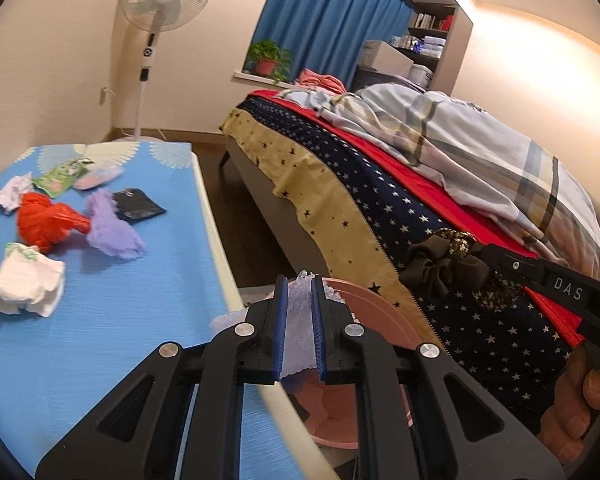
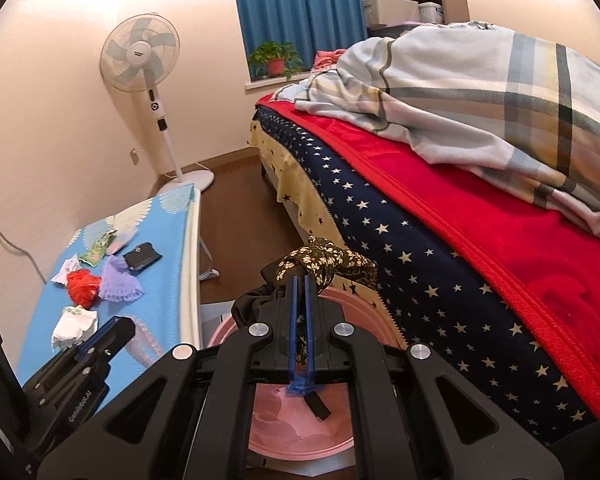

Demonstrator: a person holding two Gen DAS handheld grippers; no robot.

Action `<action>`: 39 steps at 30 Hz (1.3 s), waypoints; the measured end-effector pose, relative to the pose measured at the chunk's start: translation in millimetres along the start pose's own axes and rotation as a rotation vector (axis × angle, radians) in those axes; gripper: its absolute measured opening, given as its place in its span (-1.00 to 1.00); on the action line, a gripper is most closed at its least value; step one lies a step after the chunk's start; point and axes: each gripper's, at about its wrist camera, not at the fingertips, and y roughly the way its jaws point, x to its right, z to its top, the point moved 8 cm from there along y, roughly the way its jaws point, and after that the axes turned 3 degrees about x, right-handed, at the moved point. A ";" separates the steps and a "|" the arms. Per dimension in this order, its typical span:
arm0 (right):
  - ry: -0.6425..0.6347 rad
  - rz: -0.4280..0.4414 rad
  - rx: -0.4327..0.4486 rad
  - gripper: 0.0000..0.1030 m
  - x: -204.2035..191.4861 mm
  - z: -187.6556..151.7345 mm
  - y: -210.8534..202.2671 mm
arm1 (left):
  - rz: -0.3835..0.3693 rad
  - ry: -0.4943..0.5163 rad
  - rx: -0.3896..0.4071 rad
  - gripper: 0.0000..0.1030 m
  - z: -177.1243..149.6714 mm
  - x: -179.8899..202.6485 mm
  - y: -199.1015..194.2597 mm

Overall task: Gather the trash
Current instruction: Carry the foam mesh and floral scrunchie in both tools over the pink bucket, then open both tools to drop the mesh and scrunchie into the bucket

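Note:
My left gripper (image 1: 299, 282) is shut on a pale, see-through crumpled plastic wrap (image 1: 300, 332), held over the table's edge above a pink bin (image 1: 376, 312). My right gripper (image 2: 300, 280) is shut on a dark floral cloth scrap (image 2: 328, 260), also above the pink bin (image 2: 292, 436). In the left wrist view it enters from the right as the right gripper (image 1: 486, 254) with the cloth scrap (image 1: 440, 272). On the blue table (image 1: 120, 340) lie a red plastic bag (image 1: 44, 220), a purple wad (image 1: 112, 228), white crumpled paper (image 1: 24, 284), a black packet (image 1: 136, 204) and a green wrapper (image 1: 60, 176).
A bed (image 2: 440, 240) with a starred cover, red blanket and plaid quilt runs along the right, close to the bin. A standing fan (image 2: 140, 60) is in the far corner. A narrow strip of brown floor (image 2: 236, 208) separates table and bed. A hand (image 1: 572, 400) holds the right gripper.

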 end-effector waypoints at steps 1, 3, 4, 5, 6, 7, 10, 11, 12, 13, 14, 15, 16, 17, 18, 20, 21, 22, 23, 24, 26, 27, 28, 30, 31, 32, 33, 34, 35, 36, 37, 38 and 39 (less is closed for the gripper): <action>0.001 -0.004 -0.002 -0.93 0.7 -0.3 1.0 | -0.006 0.001 -0.005 -0.77 -1.4 1.9 3.0; 0.003 -0.012 -0.007 -0.93 1.6 -1.1 3.9 | -0.019 0.003 -0.017 -0.77 -5.0 5.7 10.0; 0.002 -0.018 -0.009 -0.93 2.0 -1.5 5.3 | -0.025 0.004 -0.023 -0.77 -6.8 7.6 13.5; 0.001 -0.022 -0.010 -0.93 2.8 -1.9 6.4 | -0.030 0.005 -0.029 -0.77 -8.9 9.6 17.1; 0.002 -0.025 -0.012 -0.93 3.7 -1.7 8.3 | -0.034 0.006 -0.034 -0.77 -10.3 11.2 19.9; 0.003 -0.031 -0.014 -0.93 5.1 -2.1 10.0 | -0.038 0.007 -0.040 -0.77 -12.1 13.3 22.9; 0.012 -0.045 -0.021 -0.93 9.1 -3.1 14.7 | -0.050 0.010 -0.056 -0.77 -17.1 18.1 31.0; 0.013 -0.048 -0.022 -0.93 10.2 -3.5 15.4 | -0.052 0.011 -0.060 -0.77 -17.9 19.2 33.0; 0.014 -0.051 -0.024 -0.93 10.8 -3.9 16.2 | -0.055 0.011 -0.064 -0.77 -19.2 20.0 34.8; 0.015 -0.054 -0.025 -0.93 11.1 -4.3 17.0 | -0.057 0.012 -0.067 -0.77 -20.3 20.8 36.6; 0.014 -0.055 -0.025 -0.93 11.5 -4.4 17.8 | -0.058 0.014 -0.072 -0.77 -21.6 21.7 38.6; 0.014 -0.057 -0.026 -0.93 11.5 -4.7 18.6 | -0.059 0.015 -0.075 -0.77 -22.7 22.2 39.7; 0.014 -0.059 -0.026 -0.93 12.0 -4.8 19.0 | -0.060 0.015 -0.078 -0.77 -23.8 22.4 40.8; 0.015 -0.061 -0.026 -0.93 12.3 -4.9 19.6 | -0.060 0.016 -0.081 -0.77 -24.7 22.9 41.7; 0.017 -0.062 -0.027 -0.93 12.8 -5.1 20.2 | -0.061 0.016 -0.085 -0.77 -25.8 23.2 43.2; 0.020 -0.065 -0.027 -0.93 13.9 -5.4 20.5 | -0.062 0.015 -0.090 -0.77 -27.1 23.4 44.9; 0.021 -0.066 -0.027 -0.93 14.4 -5.3 20.8 | -0.062 0.015 -0.093 -0.77 -27.6 23.9 46.0; 0.023 -0.068 -0.028 -0.93 15.3 -5.3 21.0 | -0.063 0.015 -0.095 -0.77 -27.9 23.9 46.6; 0.025 -0.069 -0.028 -0.93 15.8 -5.3 21.0 | -0.063 0.015 -0.096 -0.77 -27.9 24.0 47.2; 0.026 -0.071 -0.027 -0.93 16.5 -5.3 21.1 | -0.064 0.014 -0.097 -0.77 -28.2 24.4 47.9; 0.029 -0.074 -0.028 -0.92 16.9 -5.3 21.3 | -0.065 0.016 -0.099 -0.76 -28.7 25.2 48.9; 0.032 -0.075 -0.029 -0.92 17.4 -5.4 21.4 | -0.068 0.017 -0.101 -0.76 -29.2 25.7 49.2; 0.034 -0.075 -0.029 -0.92 18.0 -5.3 21.5 | -0.071 0.017 -0.103 -0.76 -29.4 26.1 49.3; 0.039 -0.076 -0.030 -0.86 18.4 -4.9 21.6 | -0.078 0.022 -0.107 -0.75 -30.3 27.9 49.7; 0.044 -0.077 -0.031 -0.85 19.2 -4.8 21.4 | -0.082 0.024 -0.109 -0.74 -31.0 29.1 50.1; 0.048 -0.077 -0.031 -0.85 20.4 -4.6 21.3 | -0.086 0.025 -0.113 -0.66 -31.7 29.8 50.7; 0.053 -0.076 -0.032 -0.84 21.5 -4.6 21.3 | -0.089 0.026 -0.121 -0.61 -33.1 30.4 51.6; 0.059 -0.078 -0.030 -0.83 23.0 -4.3 20.9 | -0.087 0.029 -0.125 -0.50 -33.9 30.8 51.8; 0.061 -0.081 -0.029 -0.83 24.1 -4.1 20.7 | -0.084 0.030 -0.125 -0.42 -34.2 30.3 51.7; 0.064 -0.083 -0.029 -0.83 25.1 -4.3 20.3 | -0.081 0.028 -0.123 -0.39 -34.2 29.6 50.9; 0.068 -0.084 -0.030 -0.83 25.9 -4.6 20.3 | -0.080 0.026 -0.122 -0.38 -34.1 28.9 50.3; 0.071 -0.086 -0.031 -0.82 26.3 -4.9 20.3 | -0.079 0.024 -0.121 -0.38 -33.5 28.1 49.5; 0.073 -0.088 -0.031 -0.67 26.8 -5.3 20.1 | -0.078 0.025 -0.119 -0.38 -33.1 27.5 48.9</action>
